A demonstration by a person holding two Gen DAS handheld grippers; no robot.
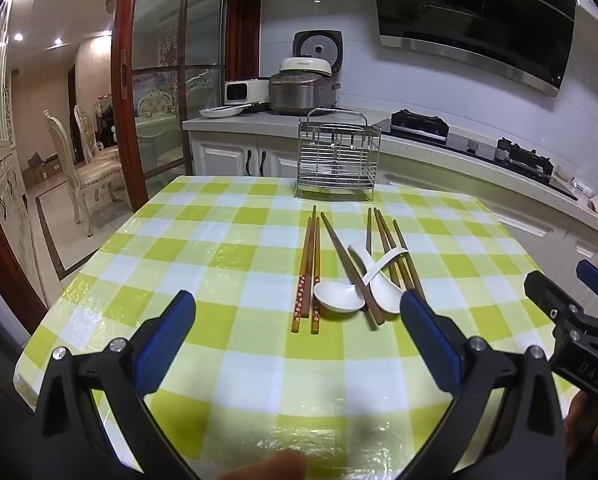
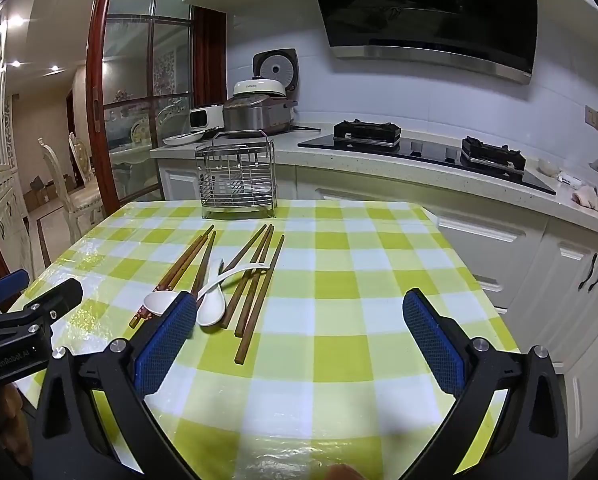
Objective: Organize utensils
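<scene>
Several brown wooden chopsticks (image 1: 307, 268) (image 2: 255, 280) and two white ceramic spoons (image 1: 337, 298) (image 2: 211, 308) lie loose on the green-checked tablecloth (image 1: 219, 248) (image 2: 359, 280). The spoon handles cross over each other and over some chopsticks. A wire utensil holder (image 1: 338, 156) (image 2: 238, 176) stands upright at the table's far edge, behind the utensils. My left gripper (image 1: 298, 308) is open and empty, above the table just short of the utensils. My right gripper (image 2: 299, 312) is open and empty, to the right of the pile. Each gripper shows at the edge of the other's view.
A kitchen counter (image 2: 379, 160) with a gas hob (image 2: 419, 144), rice cooker (image 1: 303, 88) and plate (image 1: 219, 112) runs behind and to the right. White cabinets (image 2: 579, 272) stand close to the table's right side. Dining chairs (image 1: 83, 160) stand beyond a glass door at left.
</scene>
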